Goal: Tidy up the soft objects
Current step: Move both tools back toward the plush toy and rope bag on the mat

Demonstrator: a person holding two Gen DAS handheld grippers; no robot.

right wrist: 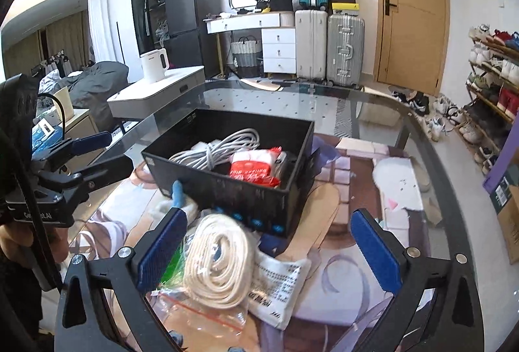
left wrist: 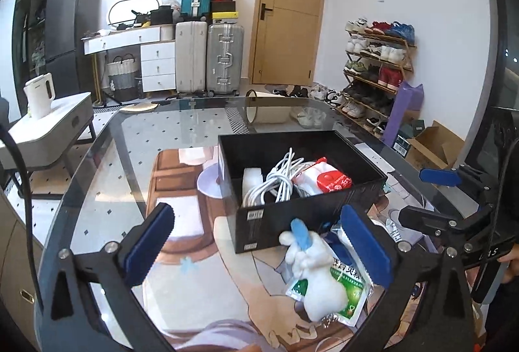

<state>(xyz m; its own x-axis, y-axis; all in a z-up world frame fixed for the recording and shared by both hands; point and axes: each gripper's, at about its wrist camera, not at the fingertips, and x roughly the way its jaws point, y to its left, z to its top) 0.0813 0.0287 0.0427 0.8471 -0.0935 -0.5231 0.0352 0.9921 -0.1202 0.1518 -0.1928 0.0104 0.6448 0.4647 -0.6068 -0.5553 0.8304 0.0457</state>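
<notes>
- Hovering with its blue-padded jaws spread wide and nothing between them, the left gripper sits just short of the near wall of the open black cardboard box.
- Lying just outside that near wall, toward the left gripper's right finger, is a white plush rabbit toy with a blue ear; it rests on a green-and-white printed sachet.
- Spread equally wide and empty, the right gripper faces the same black cardboard box from its other near side.
- Between the right gripper's fingers, just in front of the box wall, lies a coil of cream rope in a clear zip bag, with a white printed packet touching its right edge.
- Inside the box are a bundle of white cable, a red-and-white soft pack beside it on the right, and a white foam block on the left.
- The box stands on a glass-topped table with a printed mat underneath it.
- Well beyond the box stand a white kettle, silver and white suitcases and a wooden shoe rack.
</notes>
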